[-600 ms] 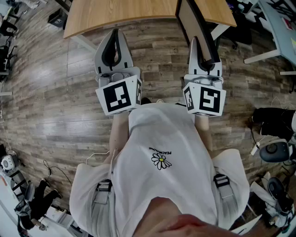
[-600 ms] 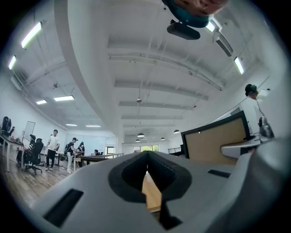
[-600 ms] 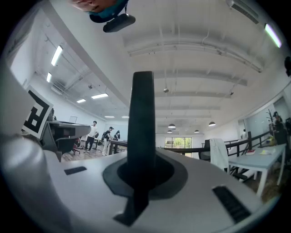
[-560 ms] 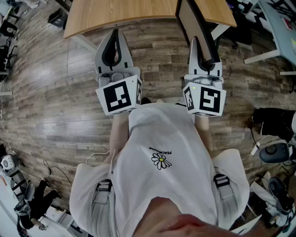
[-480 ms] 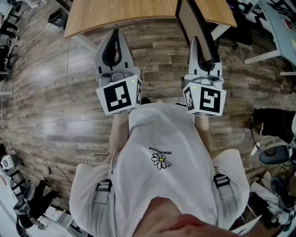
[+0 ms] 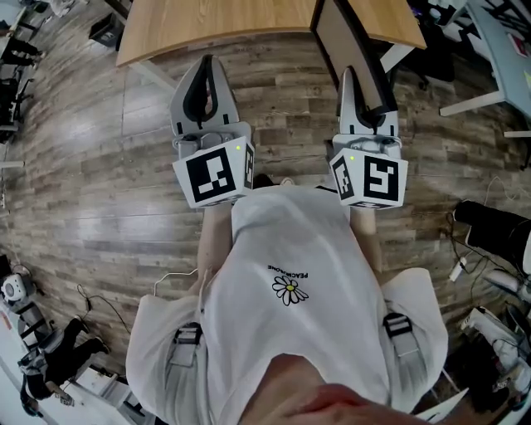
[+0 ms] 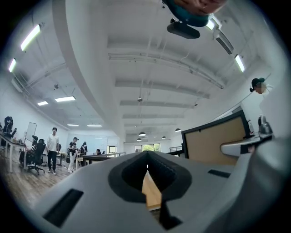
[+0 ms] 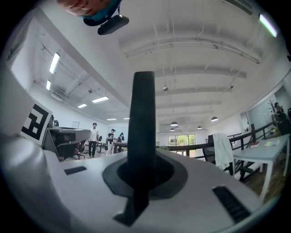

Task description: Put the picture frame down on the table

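Observation:
The picture frame [image 6: 353, 46], dark-edged with a brown back, stands on edge in front of me, and my right gripper [image 6: 358, 83] is shut on its lower part. In the right gripper view the frame's black edge [image 8: 142, 113] rises straight up from between the jaws of that gripper [image 8: 143, 182]. The frame's top reaches over the edge of the wooden table [image 6: 216, 21]. My left gripper [image 6: 204, 70] is held level beside it, shut, with nothing in it. In the left gripper view the left gripper's [image 7: 147, 170] jaws meet, and the frame's brown back [image 7: 213, 141] shows to the right.
Wood-plank floor lies below both grippers. A white table leg [image 6: 153, 76] slants down left of the left gripper. A white desk [image 6: 502, 50] stands at the upper right, with cables and gear [image 6: 489, 241] on the floor. People [image 7: 52, 148] stand far off.

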A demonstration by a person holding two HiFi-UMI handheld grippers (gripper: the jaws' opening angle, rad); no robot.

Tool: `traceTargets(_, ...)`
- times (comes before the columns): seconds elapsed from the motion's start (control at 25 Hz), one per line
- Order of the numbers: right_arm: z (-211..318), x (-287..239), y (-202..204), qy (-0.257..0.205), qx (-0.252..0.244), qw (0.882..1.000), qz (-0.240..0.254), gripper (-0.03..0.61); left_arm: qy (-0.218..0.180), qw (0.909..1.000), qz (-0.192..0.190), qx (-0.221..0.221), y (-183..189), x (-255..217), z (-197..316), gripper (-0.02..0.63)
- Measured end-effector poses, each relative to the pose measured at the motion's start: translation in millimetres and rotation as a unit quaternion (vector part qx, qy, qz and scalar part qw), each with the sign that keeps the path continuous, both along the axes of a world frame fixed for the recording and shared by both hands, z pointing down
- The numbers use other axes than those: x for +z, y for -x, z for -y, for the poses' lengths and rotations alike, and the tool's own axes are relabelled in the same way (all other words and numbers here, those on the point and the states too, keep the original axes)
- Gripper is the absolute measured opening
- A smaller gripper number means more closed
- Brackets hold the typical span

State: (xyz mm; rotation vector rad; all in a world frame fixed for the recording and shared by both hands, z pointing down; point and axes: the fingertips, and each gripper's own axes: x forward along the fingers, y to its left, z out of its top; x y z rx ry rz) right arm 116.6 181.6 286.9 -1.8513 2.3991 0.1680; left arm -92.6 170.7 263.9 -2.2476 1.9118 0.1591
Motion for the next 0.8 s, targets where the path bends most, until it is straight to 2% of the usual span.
traceTargets(0.24, 1, 4, -2, 0.002, -0.003, 1.000, -0.012, 0.018, 0.007, 1.0000, 0.001, 0.002, -5, 7, 0, 0.016)
traceTargets(0.52, 5, 26, 4, 0.030, -0.016, 0.999, -0.015, 0.018, 0.029, 0.9995, -0.005, -0.010, 3, 26, 6, 0.015)
traceTargets(0.68, 15, 30, 3, 0.034, -0.012, 0.999, -0.011, 0.018, 0.033, 0.9989, -0.034, 0.005, 5, 27, 22, 0.015)
traceTargets(0.8, 29, 30, 1, 0.031, -0.004, 0.999, -0.009, 0.018, 0.028, 0.9988, -0.039, 0.012, 5, 27, 43, 0.015)
